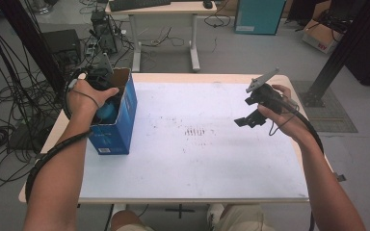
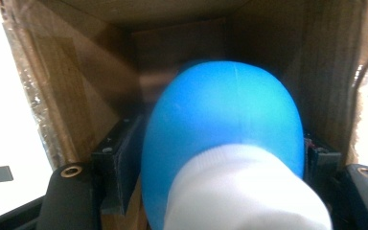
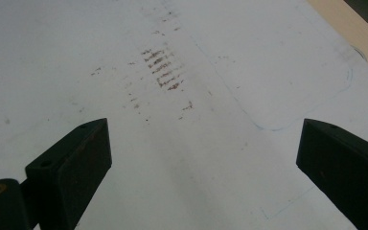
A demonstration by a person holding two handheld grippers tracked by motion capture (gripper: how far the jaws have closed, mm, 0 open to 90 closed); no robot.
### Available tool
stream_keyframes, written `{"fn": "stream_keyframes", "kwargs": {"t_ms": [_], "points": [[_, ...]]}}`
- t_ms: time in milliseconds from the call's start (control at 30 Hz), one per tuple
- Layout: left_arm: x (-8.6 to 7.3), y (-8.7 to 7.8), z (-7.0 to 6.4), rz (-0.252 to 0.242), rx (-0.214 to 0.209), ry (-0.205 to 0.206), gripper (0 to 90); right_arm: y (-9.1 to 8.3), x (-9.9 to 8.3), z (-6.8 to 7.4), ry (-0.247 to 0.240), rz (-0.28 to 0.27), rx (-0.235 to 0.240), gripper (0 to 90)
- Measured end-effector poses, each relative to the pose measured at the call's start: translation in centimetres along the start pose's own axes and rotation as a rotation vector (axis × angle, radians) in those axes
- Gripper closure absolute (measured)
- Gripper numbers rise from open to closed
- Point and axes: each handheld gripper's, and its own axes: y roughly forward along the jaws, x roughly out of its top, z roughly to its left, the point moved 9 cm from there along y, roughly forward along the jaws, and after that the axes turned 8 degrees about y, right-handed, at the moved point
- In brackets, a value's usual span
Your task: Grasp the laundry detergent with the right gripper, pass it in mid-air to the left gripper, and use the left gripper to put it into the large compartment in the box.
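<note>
Step in hand: left gripper (image 1: 107, 98) was down inside the open-topped blue cardboard box (image 1: 125, 115), carrying a rounded blue-and-white plastic object (image 2: 223, 143); judged either lowering it in or lifting it out, couldn't tell which
Left tool state: jaws clamped on the blue-and-white object, one pad each side of its blue bulge, white part nearest the cam
Object place: between the left jaws, w/ brown box walls close on both sides and the box floor ahead of the tips
Right tool state: right gripper (image 3: 203, 158) had jaws wide apart, nothing between them, held above the scuffed white tabletop (image 3: 182, 57)
Right tool place: well apart from the box, across the table from it
How to do it well: keep travel straight along the box's axis so the jaws didn't snag the taped rim; hold grip firm, smooth round shell prob slippery
Risk: light box could tip or slide if a wall got dragged; right gripper was free to steady it
</note>
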Motion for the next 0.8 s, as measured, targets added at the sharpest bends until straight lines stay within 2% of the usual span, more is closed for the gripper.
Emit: {"fn": "stream_keyframes", "kwargs": {"t_ms": [233, 267, 333, 467, 567, 800], "points": [[-0.1, -1.6, -0.3, -0.017, 0.029, 0.023, 30.2, -0.1, 0.3, 0.1, -0.018, 0.001, 0.004, 4.9], [-0.1, -1.8, -0.5, -0.021, 0.022, 0.023, 29.8, 0.0, 0.4, 0.2, -0.005, -0.007, 0.001, 4.9], [-0.2, -2.3, -0.7, -0.017, 0.032, 0.033, 29.9, 0.0, 0.5, 0.2, -0.019, -0.006, 0.004, 4.9], [-0.3, -3.2, -1.2, -0.029, 0.032, 0.041, 29.9, -0.1, 0.9, 0.3, -0.014, -0.014, 0.005, 4.9], [-0.6, -4.0, -1.3, -0.038, 0.053, 0.046, 29.8, -0.1, 1.0, 0.1, -0.014, -0.022, 0.003, 4.9], [-1.4, -6.1, -1.7, -0.076, 0.044, 0.043, 27.9, -0.1, 1.0, 0.1, -0.002, -0.022, -0.001, 4.9]]}}
